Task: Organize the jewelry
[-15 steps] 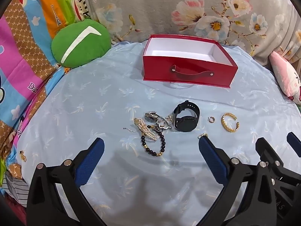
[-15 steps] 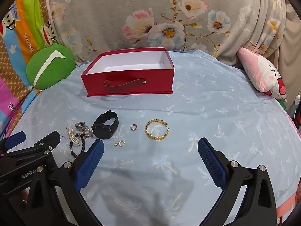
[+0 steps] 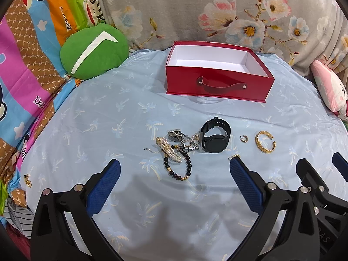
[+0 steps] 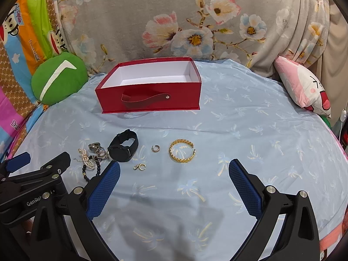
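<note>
A: Left wrist cam?
B: Sits behind the left gripper (image 3: 175,169), low over the blue sheet (image 3: 108,113), looking fwd and down. Bead bracelet (image 3: 178,166) lies between its tongs; red box (image 3: 217,87) well ahead, off toward the far edge.
A: Right wrist cam?
B: Same setup behind the right gripper (image 4: 174,170), facing the same way, set further right. Box (image 4: 150,95) sits ahead-left of its tongs.
A: Overlap?
B: Both catch the box, black watch (image 3: 214,136) (image 4: 122,146), gold cuff (image 3: 265,142) (image 4: 181,153), and each other's tongs at the frame edge.
</note>
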`<state>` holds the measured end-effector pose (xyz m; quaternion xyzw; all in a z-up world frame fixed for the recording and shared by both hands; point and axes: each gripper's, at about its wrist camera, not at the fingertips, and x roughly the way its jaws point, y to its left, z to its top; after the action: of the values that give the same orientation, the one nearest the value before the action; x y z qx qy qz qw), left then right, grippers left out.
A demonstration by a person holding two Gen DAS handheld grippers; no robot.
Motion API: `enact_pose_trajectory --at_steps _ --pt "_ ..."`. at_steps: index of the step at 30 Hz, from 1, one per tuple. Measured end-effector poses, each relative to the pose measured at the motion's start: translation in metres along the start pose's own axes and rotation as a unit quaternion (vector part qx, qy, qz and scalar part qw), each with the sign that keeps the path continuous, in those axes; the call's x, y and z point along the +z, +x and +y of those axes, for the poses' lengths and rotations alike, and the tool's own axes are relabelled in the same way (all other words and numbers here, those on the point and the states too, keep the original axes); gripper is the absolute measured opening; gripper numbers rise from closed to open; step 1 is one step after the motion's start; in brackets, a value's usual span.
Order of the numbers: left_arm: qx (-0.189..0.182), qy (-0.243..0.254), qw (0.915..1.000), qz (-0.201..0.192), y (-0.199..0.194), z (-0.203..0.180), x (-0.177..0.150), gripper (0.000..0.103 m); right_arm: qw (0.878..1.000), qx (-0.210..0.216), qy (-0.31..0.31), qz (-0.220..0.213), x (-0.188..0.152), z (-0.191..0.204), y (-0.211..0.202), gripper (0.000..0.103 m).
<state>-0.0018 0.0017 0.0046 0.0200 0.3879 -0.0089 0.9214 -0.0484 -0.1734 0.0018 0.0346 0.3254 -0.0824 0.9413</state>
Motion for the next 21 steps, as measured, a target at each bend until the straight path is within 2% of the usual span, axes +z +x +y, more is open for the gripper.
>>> enact_pose_trajectory --at_steps 21 --pt "0.002 -0.003 1.0 0.006 0.0029 0.0048 -0.001 0.098 1.0 0.003 0.003 0.006 0.0012 0.0045 0.0024 0.098"
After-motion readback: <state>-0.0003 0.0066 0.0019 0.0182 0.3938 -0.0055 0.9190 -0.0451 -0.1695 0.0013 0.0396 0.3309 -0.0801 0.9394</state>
